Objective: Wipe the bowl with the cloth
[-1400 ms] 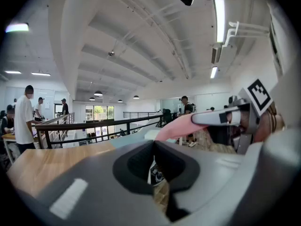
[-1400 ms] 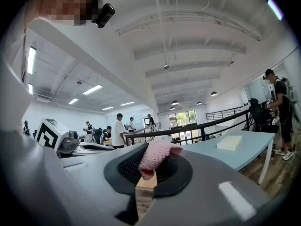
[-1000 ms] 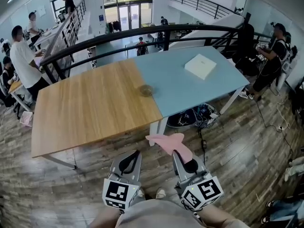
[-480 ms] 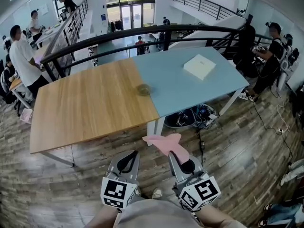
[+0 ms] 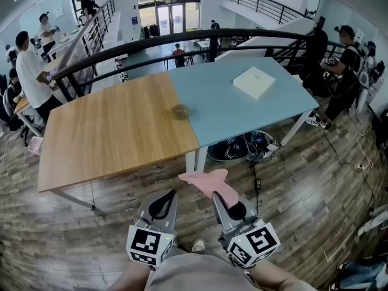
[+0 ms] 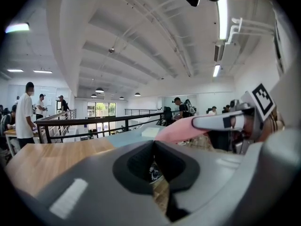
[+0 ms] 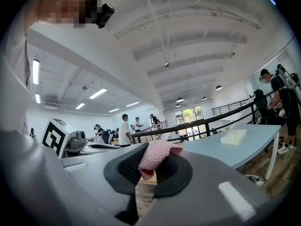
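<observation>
A small clear bowl (image 5: 180, 111) stands near the middle of the table (image 5: 115, 144), where the wood half meets the blue half. Both grippers hang well short of the table, over the floor, close to my body. My right gripper (image 5: 219, 194) is shut on a pink cloth (image 5: 206, 179), which sticks out ahead of its jaws. In the right gripper view the cloth (image 7: 153, 157) is pinched between the pads. My left gripper (image 5: 168, 194) is shut with nothing in it. Its own view shows its jaws together, with the cloth (image 6: 181, 128) off to the right.
A white box (image 5: 254, 82) lies on the blue end of the table. A black railing (image 5: 182, 41) runs behind the table. People stand at the far left (image 5: 30, 71) and at the far right (image 5: 345, 59). Cables and gear (image 5: 242, 147) lie on the floor under the table's blue end.
Both grippers have drifted slightly left in the head view, and the table now sits a little higher. The right gripper still holds the cloth and the left stays shut.
</observation>
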`<state>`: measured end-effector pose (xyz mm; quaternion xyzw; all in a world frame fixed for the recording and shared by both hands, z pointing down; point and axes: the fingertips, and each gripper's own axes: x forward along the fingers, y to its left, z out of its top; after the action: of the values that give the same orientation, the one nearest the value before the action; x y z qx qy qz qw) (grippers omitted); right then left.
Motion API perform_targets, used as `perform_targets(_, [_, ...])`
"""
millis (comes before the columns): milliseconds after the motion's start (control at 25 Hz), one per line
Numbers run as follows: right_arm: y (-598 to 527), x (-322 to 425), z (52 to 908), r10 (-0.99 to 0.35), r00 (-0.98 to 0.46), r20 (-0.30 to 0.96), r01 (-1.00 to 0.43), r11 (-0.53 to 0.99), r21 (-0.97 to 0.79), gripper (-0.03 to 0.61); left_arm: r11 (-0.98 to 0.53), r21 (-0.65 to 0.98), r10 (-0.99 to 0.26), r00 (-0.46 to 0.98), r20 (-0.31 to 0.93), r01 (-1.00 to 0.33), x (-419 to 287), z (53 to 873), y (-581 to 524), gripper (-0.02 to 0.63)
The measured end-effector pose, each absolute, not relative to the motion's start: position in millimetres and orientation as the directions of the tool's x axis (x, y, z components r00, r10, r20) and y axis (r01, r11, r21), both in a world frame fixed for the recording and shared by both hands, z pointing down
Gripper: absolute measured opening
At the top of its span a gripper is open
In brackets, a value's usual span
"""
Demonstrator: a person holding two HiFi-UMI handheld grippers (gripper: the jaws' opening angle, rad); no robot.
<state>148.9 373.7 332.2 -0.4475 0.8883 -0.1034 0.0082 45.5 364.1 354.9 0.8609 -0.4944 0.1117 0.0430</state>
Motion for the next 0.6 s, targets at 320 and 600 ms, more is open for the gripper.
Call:
perform_targets(320, [375, 162, 333, -0.783, -0.618, 0.071, -0.779, 0.597, -0.195, 0.016, -0.491, -0.048, -0.848, 0.464, 0.258, -0.87, 56, 362, 370, 0.002])
perform_targets(600, [378, 165, 335, -0.768, -0.636, 0.068, -0.763, 0.615, -0.198, 0.017, -0.473, -0.05, -0.857, 0.446, 0.256, -0.88, 61, 365, 376, 0.002])
